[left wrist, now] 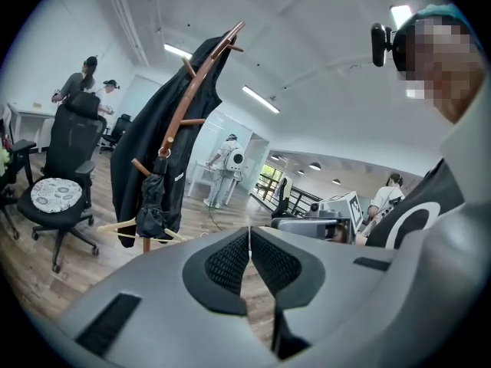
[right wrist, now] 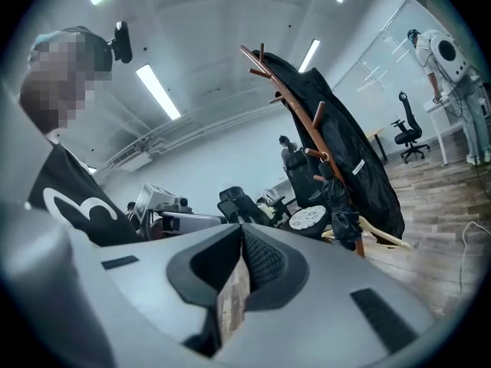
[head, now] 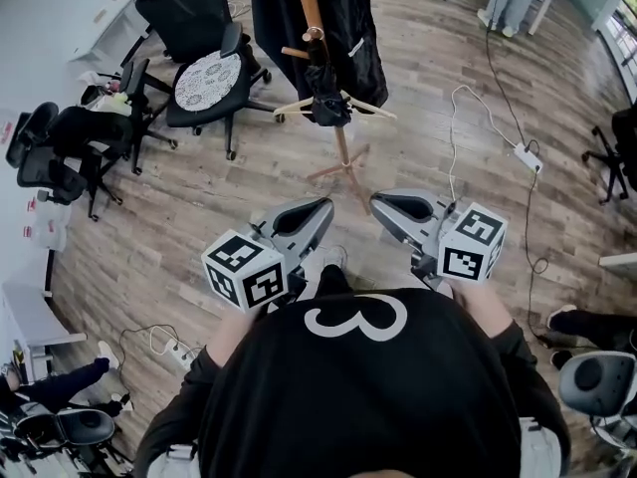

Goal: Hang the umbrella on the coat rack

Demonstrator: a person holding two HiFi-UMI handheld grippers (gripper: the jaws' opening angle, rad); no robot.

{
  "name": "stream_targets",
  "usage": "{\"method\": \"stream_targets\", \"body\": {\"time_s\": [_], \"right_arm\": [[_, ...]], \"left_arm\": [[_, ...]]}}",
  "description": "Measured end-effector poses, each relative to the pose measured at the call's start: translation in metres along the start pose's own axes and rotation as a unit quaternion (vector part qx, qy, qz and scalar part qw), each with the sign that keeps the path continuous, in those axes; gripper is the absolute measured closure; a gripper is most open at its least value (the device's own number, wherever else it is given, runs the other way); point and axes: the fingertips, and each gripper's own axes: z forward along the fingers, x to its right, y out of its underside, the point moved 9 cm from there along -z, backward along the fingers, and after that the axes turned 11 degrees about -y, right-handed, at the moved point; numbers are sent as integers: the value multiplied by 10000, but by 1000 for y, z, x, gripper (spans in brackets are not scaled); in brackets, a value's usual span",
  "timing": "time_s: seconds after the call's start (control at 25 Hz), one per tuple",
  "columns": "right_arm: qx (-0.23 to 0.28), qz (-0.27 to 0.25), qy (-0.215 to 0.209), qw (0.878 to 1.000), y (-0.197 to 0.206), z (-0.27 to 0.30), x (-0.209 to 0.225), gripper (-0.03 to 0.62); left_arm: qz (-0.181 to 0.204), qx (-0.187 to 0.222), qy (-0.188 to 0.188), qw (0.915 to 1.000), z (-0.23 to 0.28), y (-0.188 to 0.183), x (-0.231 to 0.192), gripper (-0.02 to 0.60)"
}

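Left tongs (head: 320, 207) and right tongs (head: 380, 203) face a coat rack (head: 343, 160) bearing a folded umbrella (head: 326, 93) and black coat (head: 360, 38), office chair (head: 207, 80) beside; both closed, empty

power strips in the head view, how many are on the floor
2. One power strip lies at the far right, with white cable running from it; the second power strip lies at lower left. More may be out of sight.

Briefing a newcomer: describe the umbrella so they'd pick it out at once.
Find the wooden coat rack standing mid-room. A long black coat drapes its top. The umbrella is the short folded black bundle hanging partway down its pole, by a pale wooden hanger.
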Motion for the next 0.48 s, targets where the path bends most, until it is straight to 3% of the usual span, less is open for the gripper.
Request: {"method": "stream_targets", "body": {"time_s": [0.24,0.48], "right_arm": [[23,-144,-325,9994,8,-16,-41,568],[39,-252,-215,9994,7,-46,-58,568]], "left_arm": [[195,160,59,9997,-17,8,40,560],[381,331,55,9987,-26,9,73,560]]}}
